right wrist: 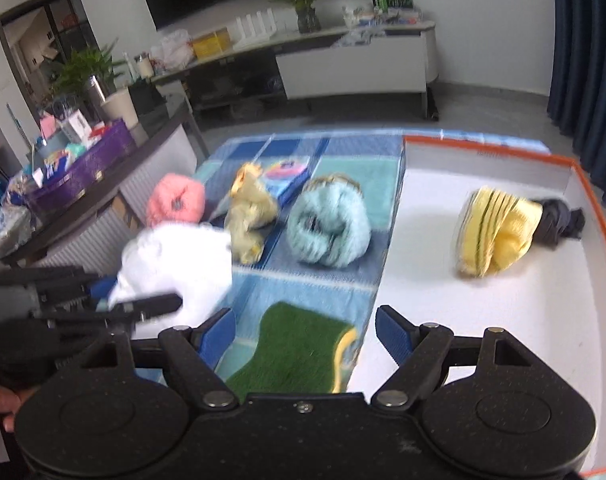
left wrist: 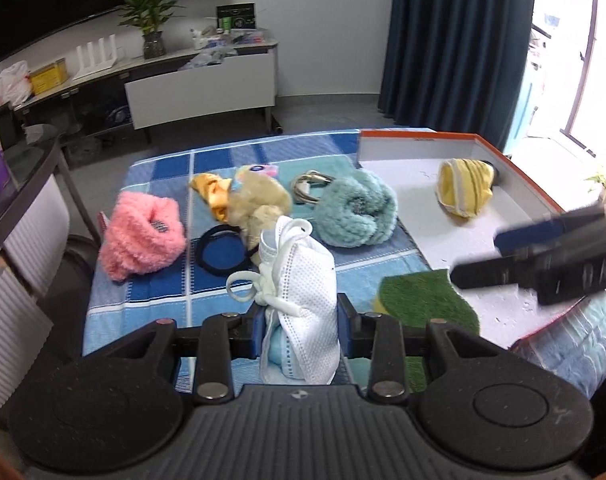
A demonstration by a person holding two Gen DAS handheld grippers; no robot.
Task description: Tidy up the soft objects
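Note:
My left gripper (left wrist: 301,320) is shut on a white mesh face mask (left wrist: 303,280) with elastic loops, held above the blue checked cloth (left wrist: 163,296); it shows as a white blur in the right wrist view (right wrist: 175,264). My right gripper (right wrist: 305,334) is open and empty above a green scrub pad (right wrist: 291,344), at the edge of the white box (right wrist: 423,280). It enters the left wrist view from the right (left wrist: 487,256). A yellow striped pouch (right wrist: 499,236) and a dark cloth (right wrist: 559,220) lie in the box.
On the cloth lie a pink fluffy scrunchie (left wrist: 143,236), a teal fluffy scrunchie (left wrist: 355,212), a beige plush with gold ribbon (left wrist: 247,200), a black hair tie (left wrist: 223,252) and a metal clip (left wrist: 311,188). A cluttered side table (right wrist: 83,184) stands left.

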